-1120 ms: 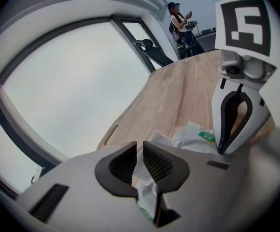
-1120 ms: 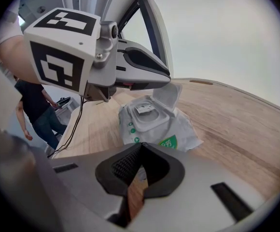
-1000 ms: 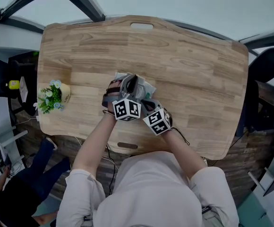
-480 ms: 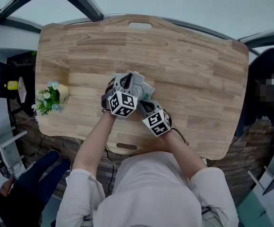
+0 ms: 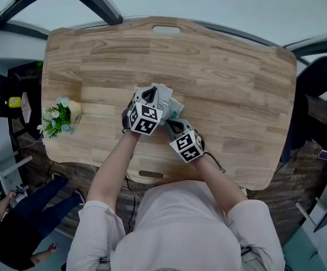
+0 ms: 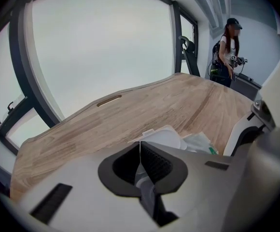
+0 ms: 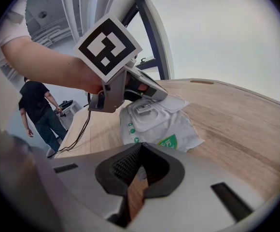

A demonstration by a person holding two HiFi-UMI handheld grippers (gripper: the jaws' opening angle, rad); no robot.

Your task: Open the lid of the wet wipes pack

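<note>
I see the left gripper (image 6: 140,148) jaws, just closed further, pinching the lid (image 7: 176,102) of the wet wipes pack (image 7: 165,129). The right gripper (image 7: 140,146) jaws are pressed together beside the pack.

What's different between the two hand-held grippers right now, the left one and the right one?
The left gripper has its fingers closed on the white lid atop the wipes pack; the right gripper seems to pinch the pack's near edge instead. In the head view the left gripper sits farther up the table, the right gripper nearer the person. Shared: both carry a marker cube and point down at the pack.
</note>
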